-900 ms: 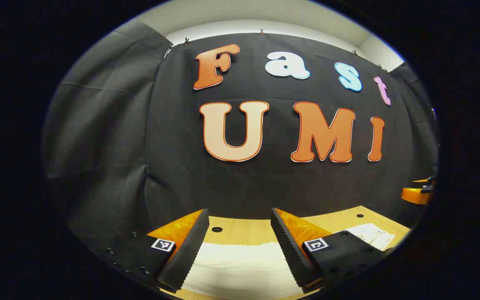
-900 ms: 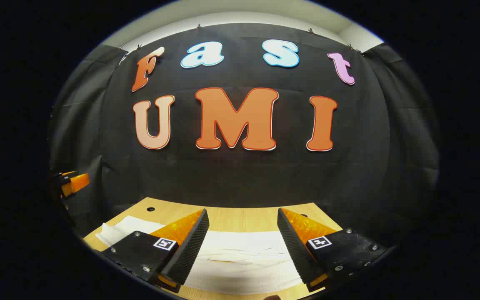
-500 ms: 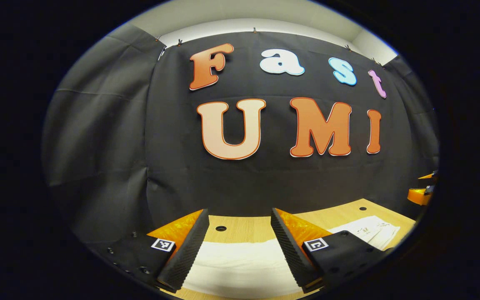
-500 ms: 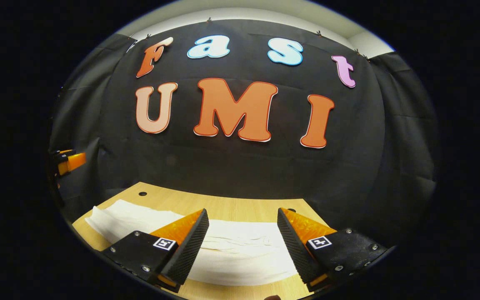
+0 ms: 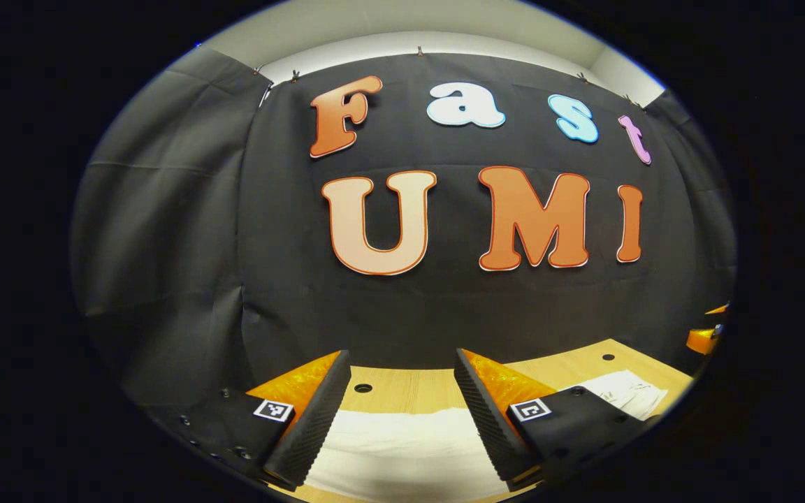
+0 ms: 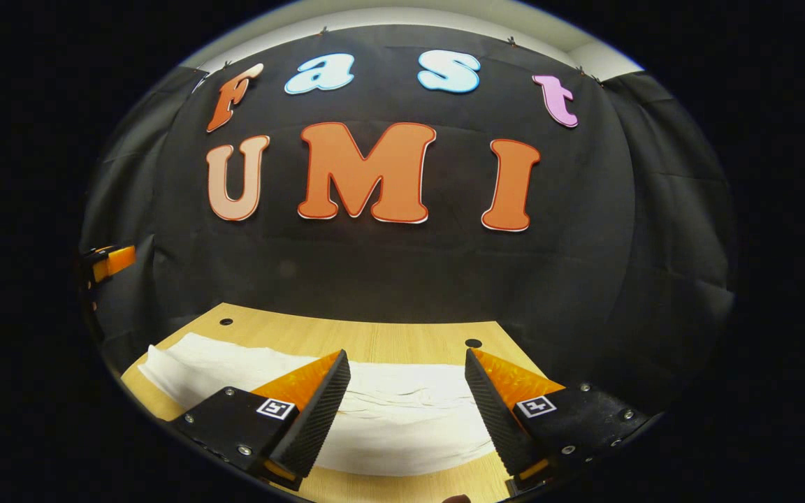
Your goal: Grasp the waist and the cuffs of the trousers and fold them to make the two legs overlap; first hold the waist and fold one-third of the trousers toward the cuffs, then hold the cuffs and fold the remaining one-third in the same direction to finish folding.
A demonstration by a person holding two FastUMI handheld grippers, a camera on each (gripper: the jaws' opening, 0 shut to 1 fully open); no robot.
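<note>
Looking through the left gripper view first, the left gripper [image 5: 401, 412] hangs above the near part of the wooden table [image 5: 413, 385] with its jaws spread wide and nothing between them. The white trousers [image 5: 402, 443] lie flat right under the gap, and more of the fabric shows far off to the right. The other gripper peeks in at the right edge, well apart.

Over in the right gripper view, the right gripper [image 6: 406, 412] is just as wide open and holding nothing either. The trousers [image 6: 402, 419] run across the table [image 6: 374, 335] from the left edge to just under the fingers, with a few soft wrinkles in the middle. The left gripper [image 6: 110, 260] sits off to the far left.

My guess is neither grab has begun. The cloth looks thin and lies flat, so the fingers could pinch only the top layer or slide off, and if one side lifts before the other the legs won't line up
</note>
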